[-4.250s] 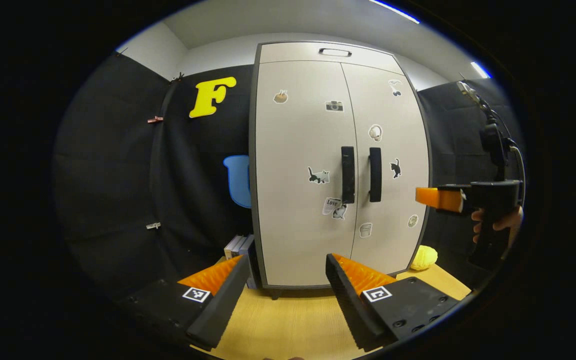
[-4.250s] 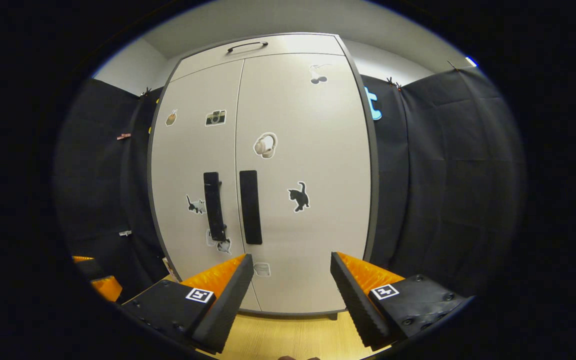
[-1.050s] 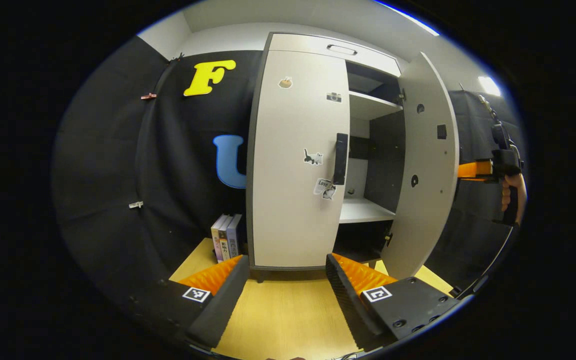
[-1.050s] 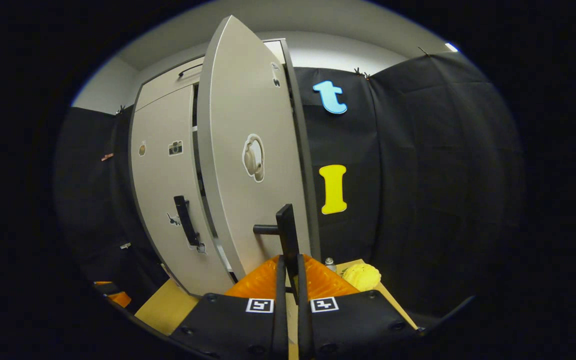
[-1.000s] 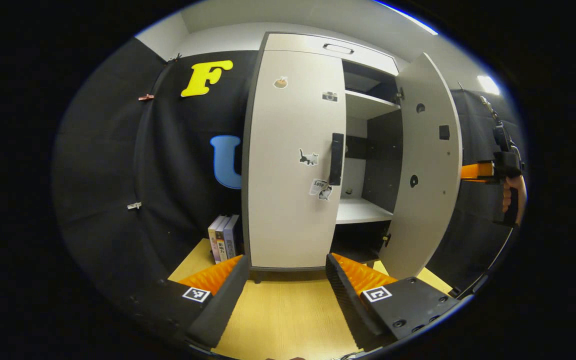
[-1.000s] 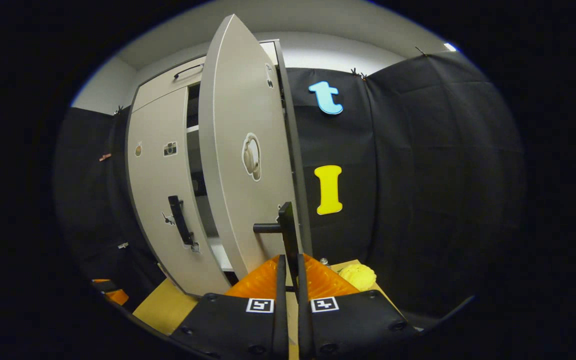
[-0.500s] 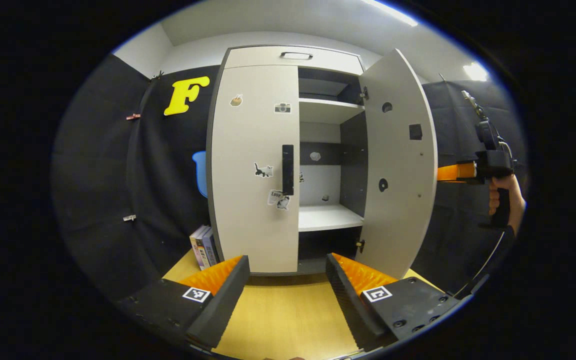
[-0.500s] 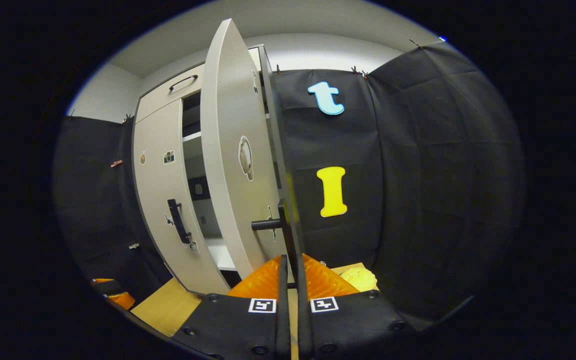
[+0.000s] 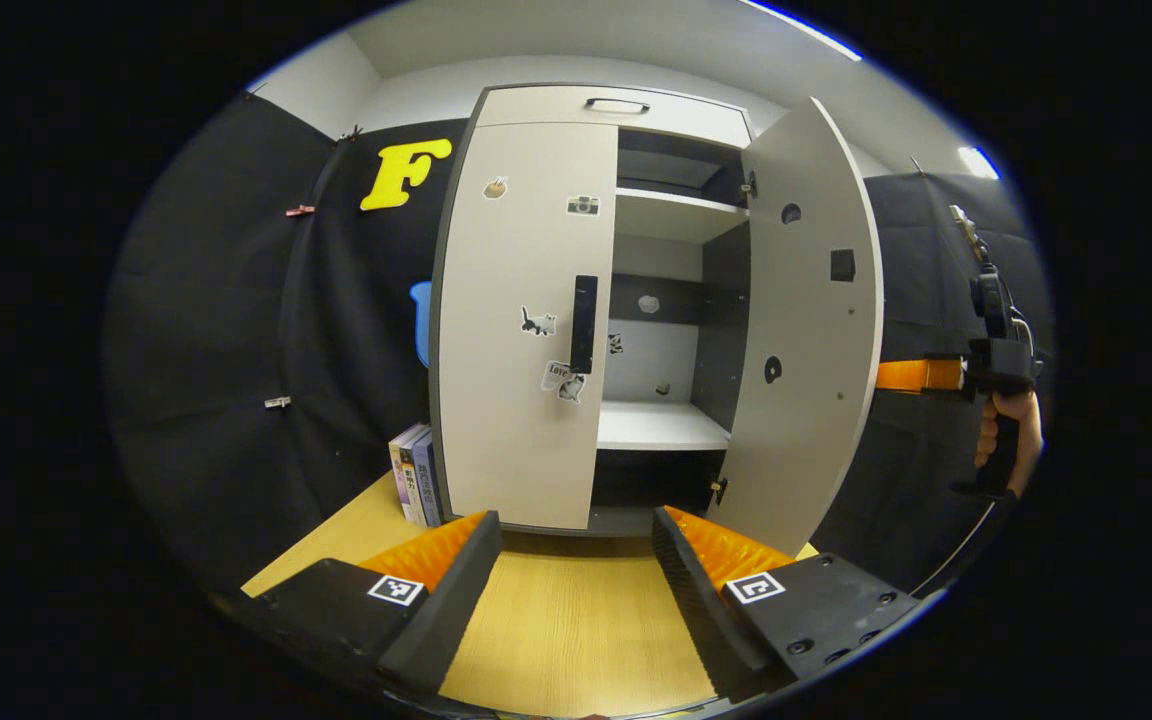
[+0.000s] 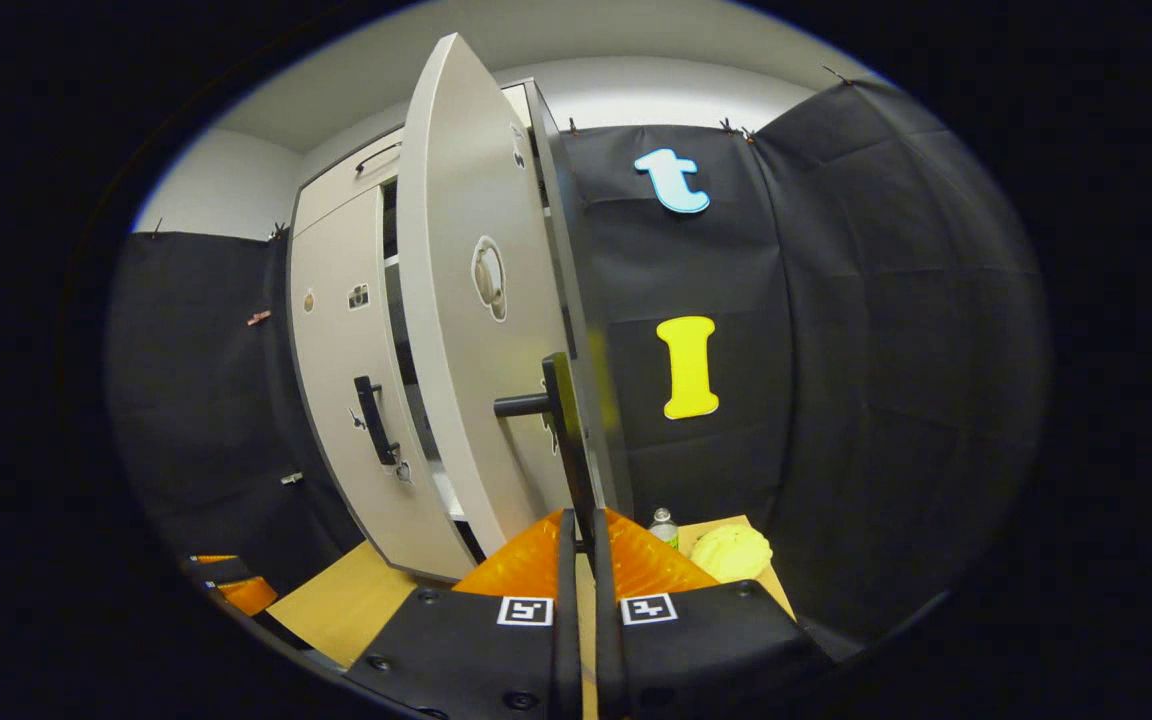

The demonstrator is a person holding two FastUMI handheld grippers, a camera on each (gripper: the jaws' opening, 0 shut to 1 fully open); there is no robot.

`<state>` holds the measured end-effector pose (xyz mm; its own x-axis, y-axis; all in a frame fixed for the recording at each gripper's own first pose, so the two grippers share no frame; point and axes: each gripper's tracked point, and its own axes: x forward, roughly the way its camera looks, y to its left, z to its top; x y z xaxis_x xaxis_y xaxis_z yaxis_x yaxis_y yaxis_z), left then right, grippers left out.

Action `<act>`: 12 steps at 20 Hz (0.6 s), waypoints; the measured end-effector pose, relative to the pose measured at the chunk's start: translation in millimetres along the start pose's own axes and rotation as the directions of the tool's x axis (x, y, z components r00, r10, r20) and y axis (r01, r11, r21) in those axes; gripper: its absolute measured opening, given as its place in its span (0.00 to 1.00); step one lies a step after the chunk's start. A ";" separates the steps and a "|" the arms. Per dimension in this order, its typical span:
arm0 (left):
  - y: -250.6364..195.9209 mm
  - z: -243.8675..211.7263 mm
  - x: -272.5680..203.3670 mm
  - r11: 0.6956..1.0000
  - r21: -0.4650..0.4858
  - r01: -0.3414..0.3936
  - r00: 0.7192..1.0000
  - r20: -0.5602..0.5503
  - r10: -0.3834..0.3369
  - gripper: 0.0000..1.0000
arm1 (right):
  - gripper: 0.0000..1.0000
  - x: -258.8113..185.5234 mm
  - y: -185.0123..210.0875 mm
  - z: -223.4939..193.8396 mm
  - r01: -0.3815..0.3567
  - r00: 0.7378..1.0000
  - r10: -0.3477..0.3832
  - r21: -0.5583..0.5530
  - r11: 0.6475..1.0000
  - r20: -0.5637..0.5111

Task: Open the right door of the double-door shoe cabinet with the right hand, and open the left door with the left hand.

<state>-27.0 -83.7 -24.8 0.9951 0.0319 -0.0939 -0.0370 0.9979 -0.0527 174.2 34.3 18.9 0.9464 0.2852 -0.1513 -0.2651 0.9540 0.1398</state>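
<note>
- The shoe cabinet [image 9: 526, 110] stands on the wooden tabletop [image 9: 576, 640], against the booth's black cloth wall.
- Its right door [image 9: 806, 330] is swung wide, showing bare shelves [image 9: 661, 425] inside; that half of the task looks done.
- The right hand-held gripper [image 10: 581, 560] is clamped together on the right door's handle [image 10: 564, 430], fingers pressed to either side of the bar.
- The left door [image 9: 526, 330] is flush shut, its handle [image 9: 583, 322] untouched; this half is left to do.
- The left hand-held gripper [image 9: 576, 560] hangs well short of that handle, fingers spread apart and holding nothing.
- Some books [image 9: 414, 485] stand beside the cabinet, and a yellow object [image 10: 731, 552] lies off to its right.
</note>
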 end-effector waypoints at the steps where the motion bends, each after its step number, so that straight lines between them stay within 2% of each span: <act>1: 6.1 1.5 2.0 1.000 -0.003 -0.003 1.000 0.002 0.003 0.94 | 0.12 -1.6 2.6 -1.8 0.005 1.000 -0.005 -0.012 1.000 0.007; 2: 12.5 3.6 4.2 1.000 -0.004 -0.005 1.000 0.001 0.005 0.95 | 0.18 -4.4 1.7 -3.6 0.026 1.000 -0.026 -0.017 1.000 0.013; 3: 19.2 4.7 7.3 1.000 -0.006 -0.002 1.000 0.002 0.002 0.95 | 0.29 -6.0 -2.5 -5.0 0.064 0.998 -0.064 -0.027 0.998 0.019; 4: 25.2 6.6 10.6 1.000 -0.008 0.005 1.000 0.001 -0.005 0.95 | 0.31 -15.2 -4.3 -7.3 0.096 0.995 -0.095 -0.039 0.995 0.017; 6: 39.4 9.6 18.9 1.000 -0.006 0.023 1.000 -0.002 -0.023 0.95 | 0.54 -20.0 -9.2 -18.7 0.151 0.988 -0.151 -0.051 0.987 0.001; 8: 52.7 11.8 28.1 0.999 0.000 0.048 0.999 -0.003 -0.048 0.95 | 0.70 -30.0 -4.8 -27.9 0.190 0.982 -0.190 -0.030 0.981 -0.009; 10: 64.7 13.9 39.0 0.997 0.011 0.080 0.997 -0.002 -0.080 0.95 | 0.87 -41.0 -2.2 -41.6 0.240 0.969 -0.243 -0.059 0.969 -0.036; 12: 75.5 13.1 50.4 0.994 0.015 0.109 0.994 -0.002 -0.109 0.95 | 0.88 -48.9 7.1 -43.4 0.282 0.958 -0.285 -0.079 0.956 -0.022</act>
<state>21.6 -6.0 -20.4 0.9930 -0.0767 -0.0894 0.0727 0.9962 -0.0474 118.1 31.1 -15.2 0.9785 0.0035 -0.2061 -0.0007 0.9999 0.0135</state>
